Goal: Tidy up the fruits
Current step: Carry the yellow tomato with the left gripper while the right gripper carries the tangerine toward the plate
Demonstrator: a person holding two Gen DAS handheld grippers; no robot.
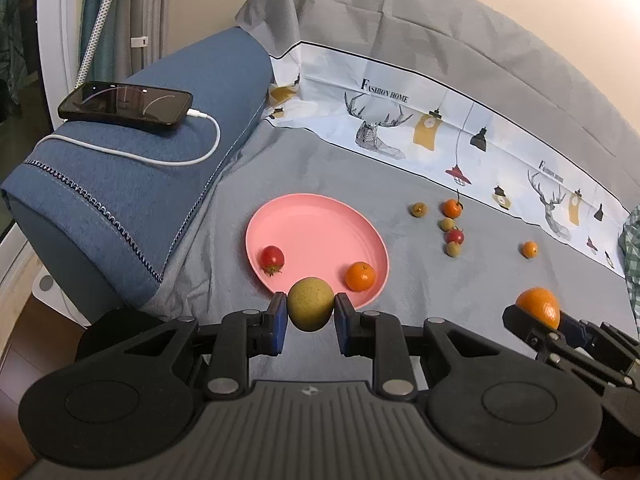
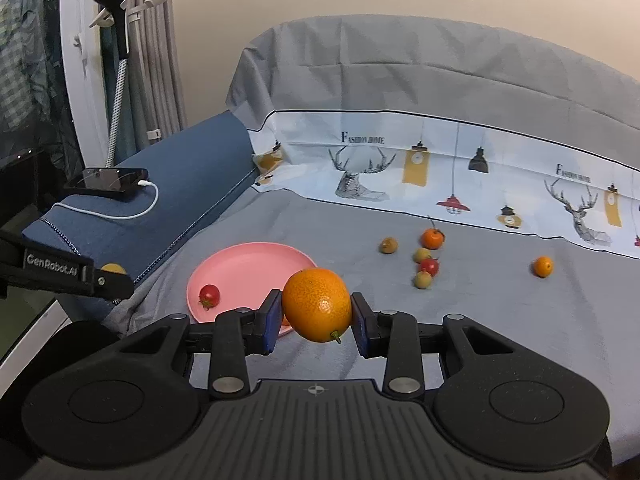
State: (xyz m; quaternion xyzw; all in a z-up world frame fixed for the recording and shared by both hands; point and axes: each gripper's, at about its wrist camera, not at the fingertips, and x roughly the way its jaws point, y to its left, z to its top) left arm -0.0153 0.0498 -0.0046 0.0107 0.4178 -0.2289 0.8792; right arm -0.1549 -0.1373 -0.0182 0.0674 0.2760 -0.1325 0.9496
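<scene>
My left tongs (image 1: pixel 311 312) pinch a greenish-brown round fruit (image 1: pixel 310 303) between their blue pads (image 1: pixel 279 325), and I see it held in the air just over the near rim of the pink plate (image 1: pixel 320 220). My right tongs (image 2: pixel 316 314) pinch a larger orange (image 2: pixel 317 303) with a short green stem at its underside; it hangs above the grey bedsheet (image 2: pixel 500 320), in front of the plate's near right edge. From the left camera those right tongs and their orange (image 1: pixel 538 307) sit off to the right, well apart from the plate.

On the plate lie a red cherry tomato (image 1: pixel 272 258) near the left side and a small orange fruit (image 1: pixel 360 276) near the right rim, apart from each other.

Beyond the plate to the right, loose fruit is scattered on the sheet: a small brownish fruit (image 1: pixel 418 209), a small orange one with a stem (image 1: pixel 452 208), then a close column of a pale green fruit (image 1: pixel 446 224), a red tomato (image 1: pixel 455 236) and another pale green fruit (image 1: pixel 453 249). A lone small orange fruit (image 1: pixel 529 249) lies farther right, away from the group.

To the left of the plate rises a blue padded armrest (image 1: pixel 140 192), and a black phone (image 1: pixel 125 103) rests on top of it with a white charging cable (image 1: pixel 200 148) plugged in and looping across the fabric. Behind everything, a white band printed with deer and lamps (image 1: pixel 400 128) runs across the grey cover.
</scene>
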